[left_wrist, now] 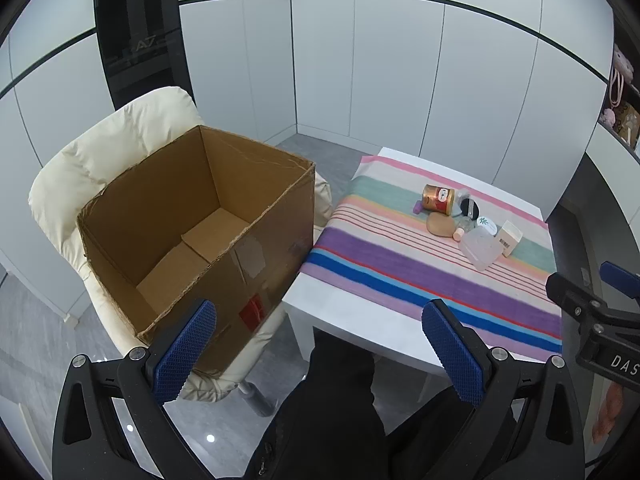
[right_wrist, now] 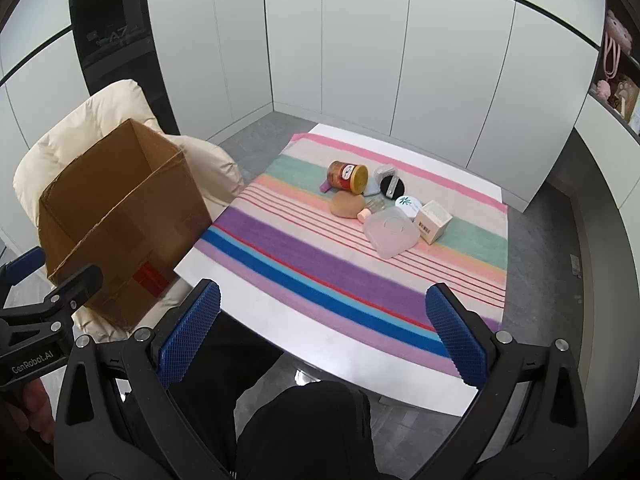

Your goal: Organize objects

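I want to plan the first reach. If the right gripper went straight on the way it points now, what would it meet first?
Most likely the striped cloth on the white table, short of the cluttered items. The right gripper is open and empty; depth is unclear.

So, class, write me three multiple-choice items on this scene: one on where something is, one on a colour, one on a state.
1. Where does the cardboard box stand?
A. on the cream chair
B. on the striped cloth
C. on the floor

2. What colour is the stripe along the far edge of the striped cloth?
A. green
B. pink
C. black

3. How does the jar with the yellow lid lie?
A. upright
B. inside the box
C. on its side

Answers:
1 A, the box sits on the chair's seat, beside the table.
2 B, a pink band runs along the far edge.
3 C, its lid faces sideways among the other small things.
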The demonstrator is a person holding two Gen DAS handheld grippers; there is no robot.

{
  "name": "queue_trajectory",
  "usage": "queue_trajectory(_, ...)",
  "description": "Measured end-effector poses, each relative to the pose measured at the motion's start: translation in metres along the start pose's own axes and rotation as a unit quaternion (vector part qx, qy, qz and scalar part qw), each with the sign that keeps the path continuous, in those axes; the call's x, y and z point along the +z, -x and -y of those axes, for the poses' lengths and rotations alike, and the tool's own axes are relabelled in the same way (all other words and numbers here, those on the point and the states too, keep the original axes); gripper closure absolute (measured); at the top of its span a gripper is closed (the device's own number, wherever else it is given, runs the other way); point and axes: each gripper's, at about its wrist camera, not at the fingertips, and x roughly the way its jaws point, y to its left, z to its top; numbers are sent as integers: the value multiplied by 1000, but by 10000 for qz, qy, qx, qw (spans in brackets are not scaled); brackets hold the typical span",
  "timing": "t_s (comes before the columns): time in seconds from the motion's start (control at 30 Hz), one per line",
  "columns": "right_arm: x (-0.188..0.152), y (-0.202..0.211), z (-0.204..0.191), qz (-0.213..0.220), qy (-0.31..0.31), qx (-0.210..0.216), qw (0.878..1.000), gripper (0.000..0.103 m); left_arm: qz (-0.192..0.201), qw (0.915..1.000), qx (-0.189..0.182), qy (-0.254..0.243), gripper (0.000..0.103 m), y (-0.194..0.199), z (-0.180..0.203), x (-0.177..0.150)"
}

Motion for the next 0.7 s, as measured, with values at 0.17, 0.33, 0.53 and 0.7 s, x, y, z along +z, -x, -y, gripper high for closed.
queue_trajectory(0.17, 1, -1, 2, -30, -31, 31, 10000, 0, -4, 10000, 1, 2, 0, 0, -2, 0)
queue_trajectory(0.33, 2, -2, 3, -39, -28, 43, 10000, 0, -27, 10000, 5, -15, 0, -1, -3, -1)
queue_trajectory(0.53, 2, -1, 2, -47, -25, 53, 10000, 0, -39, 10000, 16, 9, 0, -1, -4, -1)
queue_trajectory(0.7, 2, -2, 3, -45, -18, 52, 10000, 0, -41, 10000, 27, 1, 0, -2, -3, -1)
